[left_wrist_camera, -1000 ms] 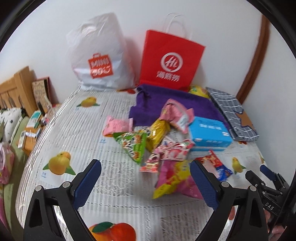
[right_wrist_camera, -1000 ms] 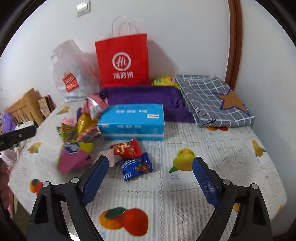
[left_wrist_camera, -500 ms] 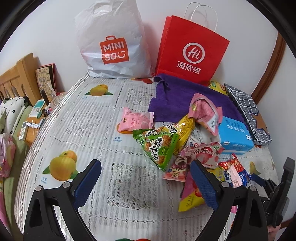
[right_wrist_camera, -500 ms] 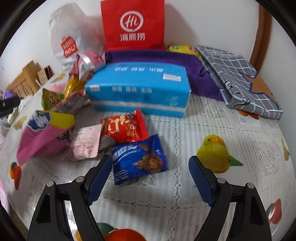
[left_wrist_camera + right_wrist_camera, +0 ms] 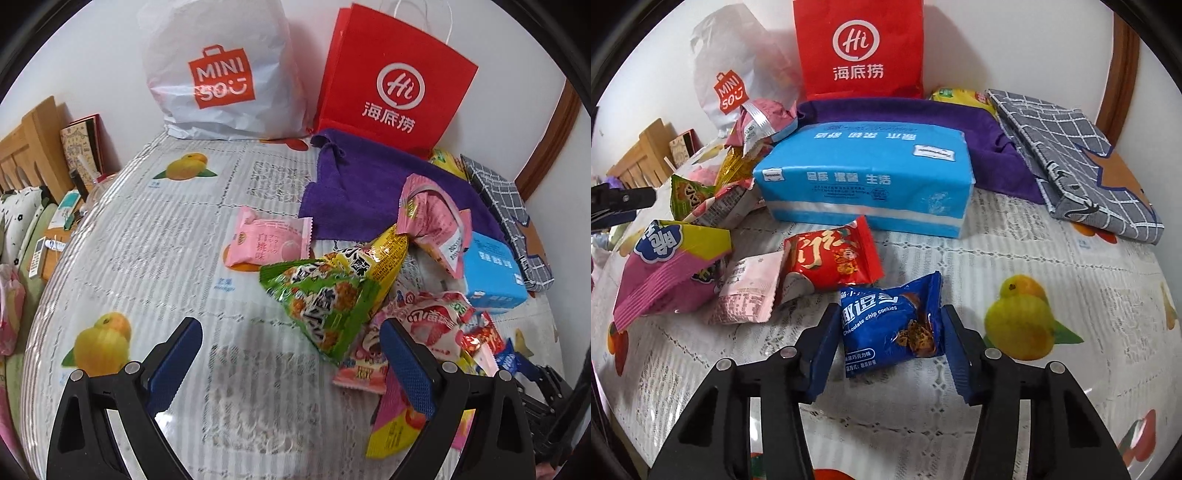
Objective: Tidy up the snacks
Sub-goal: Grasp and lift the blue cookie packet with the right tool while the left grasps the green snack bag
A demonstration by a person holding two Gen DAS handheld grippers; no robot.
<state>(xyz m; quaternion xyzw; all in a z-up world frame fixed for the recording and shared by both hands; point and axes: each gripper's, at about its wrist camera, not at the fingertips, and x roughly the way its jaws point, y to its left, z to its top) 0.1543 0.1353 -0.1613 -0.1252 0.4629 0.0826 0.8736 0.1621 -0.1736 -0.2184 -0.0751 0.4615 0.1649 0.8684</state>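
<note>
A blue chocolate-chip cookie packet point(image 5: 886, 336) lies flat on the fruit-print tablecloth point(image 5: 1015, 258). My right gripper point(image 5: 890, 314) straddles it. Its jaws are closing and both blue pads touch the packet's side edges. A red packet point(image 5: 831, 258) and a pale pink packet point(image 5: 746, 291) lie just beyond it. My left gripper point(image 5: 290, 326) hangs open over the cloth with nothing between its fingers. Its right finger point(image 5: 406, 369) is beside a green snack bag point(image 5: 325, 302). That bag tops a pile with a yellow bag point(image 5: 384, 254) and a strawberry packet point(image 5: 432, 317). A pink packet point(image 5: 266, 240) lies apart.
A blue tissue pack point(image 5: 864, 181) sits mid-table. At the back wall stand a red paper bag point(image 5: 391, 81) and a white plastic bag point(image 5: 221, 74). A purple cloth point(image 5: 354, 184) and a grey checked cloth point(image 5: 1071, 155) lie in front. A wooden headboard point(image 5: 33, 140) is on the left.
The right gripper sank to the blue cookie packet and its jaws narrowed from wide open onto the packet's sides. The left gripper moved down and closer to the green bag, still open.
</note>
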